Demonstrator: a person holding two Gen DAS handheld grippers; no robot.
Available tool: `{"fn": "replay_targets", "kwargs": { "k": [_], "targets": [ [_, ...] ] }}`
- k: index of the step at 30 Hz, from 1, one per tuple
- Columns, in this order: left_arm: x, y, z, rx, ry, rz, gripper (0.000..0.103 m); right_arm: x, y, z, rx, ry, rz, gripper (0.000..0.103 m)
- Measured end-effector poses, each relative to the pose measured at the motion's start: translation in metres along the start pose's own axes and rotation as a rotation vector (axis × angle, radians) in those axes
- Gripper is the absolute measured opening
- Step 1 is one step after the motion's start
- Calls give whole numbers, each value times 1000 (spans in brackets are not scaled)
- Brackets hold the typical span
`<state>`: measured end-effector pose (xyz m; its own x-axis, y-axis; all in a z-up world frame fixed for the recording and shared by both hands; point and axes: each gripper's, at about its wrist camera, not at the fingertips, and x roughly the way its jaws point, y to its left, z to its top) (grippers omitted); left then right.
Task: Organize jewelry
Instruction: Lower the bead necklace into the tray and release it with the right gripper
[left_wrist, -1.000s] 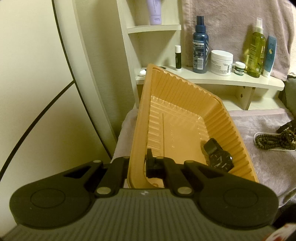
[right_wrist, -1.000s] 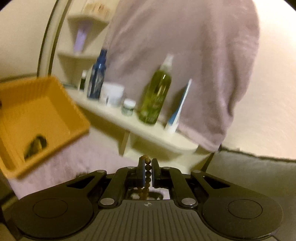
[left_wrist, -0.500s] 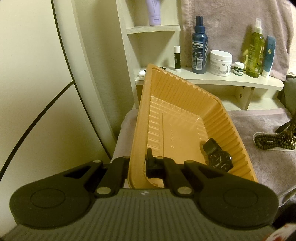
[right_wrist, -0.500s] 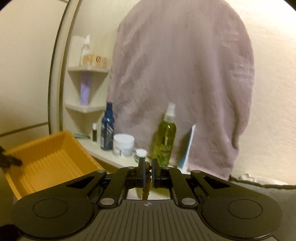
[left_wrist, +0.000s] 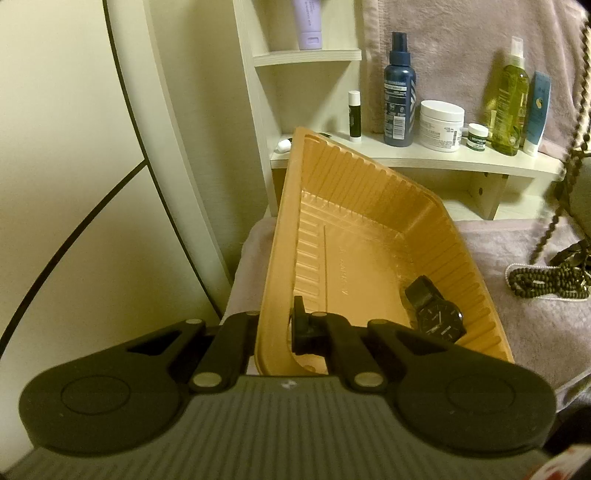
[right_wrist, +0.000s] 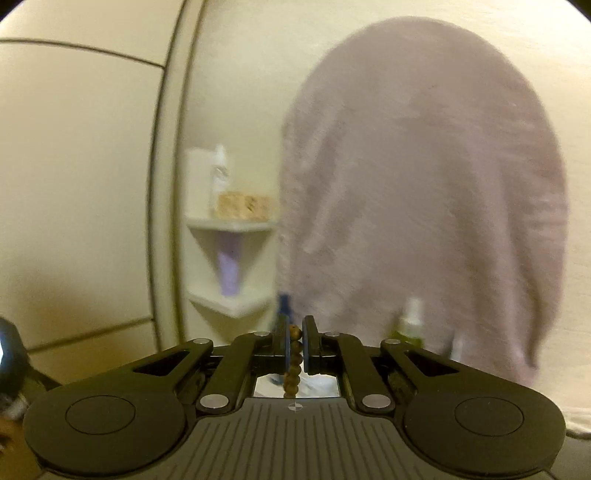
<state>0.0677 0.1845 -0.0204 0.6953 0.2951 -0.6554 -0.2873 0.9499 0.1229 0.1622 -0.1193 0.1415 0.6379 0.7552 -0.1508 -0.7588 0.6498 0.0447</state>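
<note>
My left gripper (left_wrist: 284, 325) is shut on the near rim of an orange plastic tray (left_wrist: 373, 214) and holds it tilted up on one side. A black wristwatch (left_wrist: 437, 314) lies in the tray's low right corner. My right gripper (right_wrist: 294, 345) is shut on a string of brown wooden beads (right_wrist: 293, 363), held high in front of the hanging towel. In the left wrist view that bead strand (left_wrist: 572, 155) hangs stretched from the top right edge down toward a heap of dark beads (left_wrist: 546, 282) on the pink cloth.
A white shelf (left_wrist: 406, 157) behind the tray holds a blue spray bottle (left_wrist: 399, 92), a white cream jar (left_wrist: 441, 125), a green bottle (left_wrist: 509, 99) and a lip balm (left_wrist: 354, 116). A pinkish towel (right_wrist: 424, 203) hangs on the wall. A curved cream wall panel stands at the left.
My right gripper has risen with the beads, its view swinging up from the shelf to the towel. The strand now hangs stretched above the bead heap. My left gripper and tray stayed still.
</note>
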Motion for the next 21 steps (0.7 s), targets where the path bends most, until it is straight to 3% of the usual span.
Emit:
{"fn": "replay_targets", "kwargs": {
  "k": [4, 8, 21],
  "targets": [
    [0, 1, 0, -3, 1, -4, 3, 19, 22, 5, 47, -4, 90, 6],
    [0, 1, 0, -4, 1, -5, 3, 47, 42, -11, 83, 53, 162, 6],
    [1, 3, 0, -12, 8, -6, 3, 117, 65, -115, 179, 421, 276, 6]
  ]
}}
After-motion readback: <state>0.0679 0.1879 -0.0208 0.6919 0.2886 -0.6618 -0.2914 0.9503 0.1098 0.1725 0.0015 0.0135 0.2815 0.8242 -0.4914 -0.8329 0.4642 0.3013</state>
